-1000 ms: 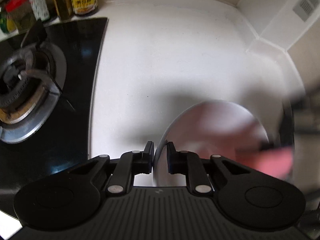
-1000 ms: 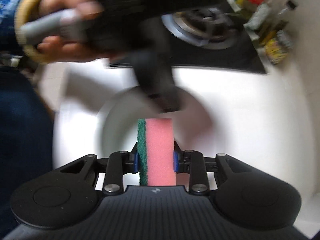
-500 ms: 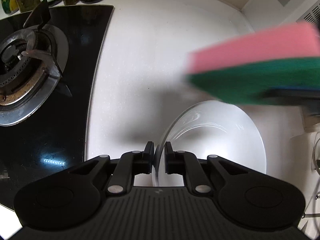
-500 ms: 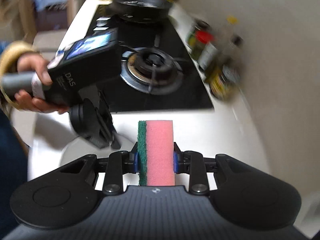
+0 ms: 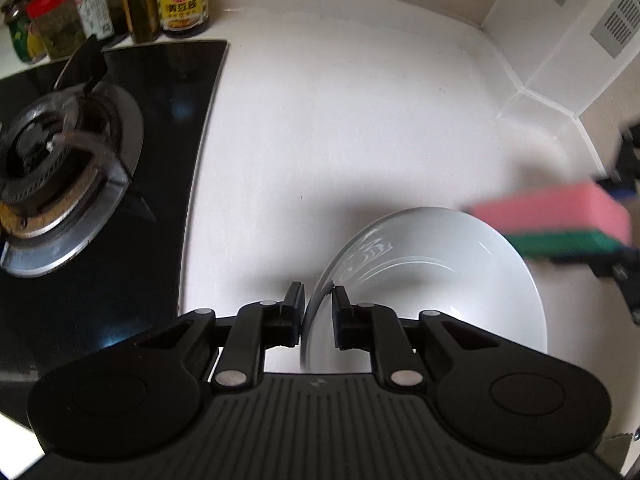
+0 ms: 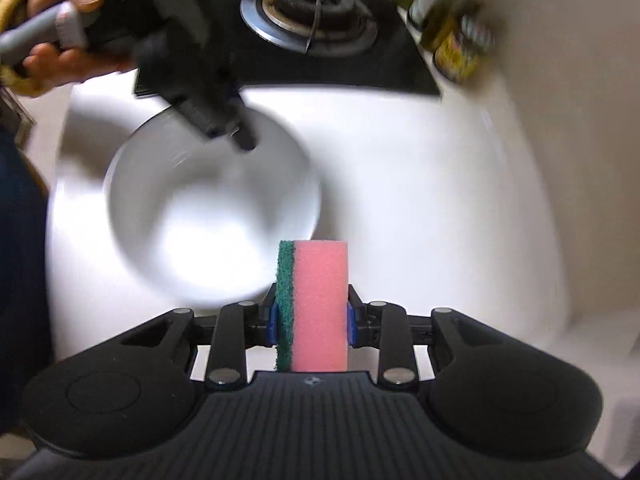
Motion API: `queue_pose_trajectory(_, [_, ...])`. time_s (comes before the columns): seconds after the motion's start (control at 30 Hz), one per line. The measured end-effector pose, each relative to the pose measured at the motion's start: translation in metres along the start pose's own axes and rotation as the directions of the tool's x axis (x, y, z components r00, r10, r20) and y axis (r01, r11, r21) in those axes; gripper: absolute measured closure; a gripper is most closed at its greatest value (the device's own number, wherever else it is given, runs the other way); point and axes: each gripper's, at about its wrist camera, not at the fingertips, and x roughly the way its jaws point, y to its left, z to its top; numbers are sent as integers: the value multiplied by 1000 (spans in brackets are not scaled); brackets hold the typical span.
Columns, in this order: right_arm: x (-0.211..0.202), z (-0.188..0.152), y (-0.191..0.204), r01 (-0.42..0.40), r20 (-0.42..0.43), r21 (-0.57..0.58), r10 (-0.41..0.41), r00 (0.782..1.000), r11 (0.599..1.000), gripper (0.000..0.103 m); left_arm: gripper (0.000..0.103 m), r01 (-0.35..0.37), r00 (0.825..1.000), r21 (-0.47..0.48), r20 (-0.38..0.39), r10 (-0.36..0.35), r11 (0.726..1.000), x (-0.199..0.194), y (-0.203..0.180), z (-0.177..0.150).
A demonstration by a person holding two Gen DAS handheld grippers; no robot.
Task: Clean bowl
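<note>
A white bowl (image 5: 432,280) sits on the white counter. My left gripper (image 5: 318,312) is shut on its near rim, one finger inside and one outside. In the right wrist view the bowl (image 6: 208,216) lies left of centre with the left gripper (image 6: 240,136) on its far rim. My right gripper (image 6: 311,316) is shut on a pink sponge with a green scouring side (image 6: 316,304). The sponge is just off the bowl's right rim. It also shows blurred in the left wrist view (image 5: 556,220), above the bowl's right edge.
A black gas hob with a burner (image 5: 52,168) lies left of the bowl. Sauce jars and bottles (image 5: 180,0) stand at the back wall. A white tiled corner (image 5: 532,92) rises at the back right. A person's hand (image 6: 60,40) holds the left gripper.
The sponge, raised high half a second ago, has come down to the bowl's right rim. My left gripper keeps its hold on the bowl's rim.
</note>
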Motion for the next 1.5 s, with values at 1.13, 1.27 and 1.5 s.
queue_pose_trajectory(1.13, [-32,-43,74,308,70,330,-348,935,892,77,87,-105,994,-181,20,111,978,-8,-19,-15])
queue_pose_trajectory(1.27, [-44,-14,38,294,106,434,-373,922,852,77,90,-112,994,-185,-22,110,976,-13,-26,-26])
queue_pose_trajectory(1.5, [20,32,67,490,84,117,-501,862,864,77,93,-32,997,-117,-77,23,993,-19,-12,1])
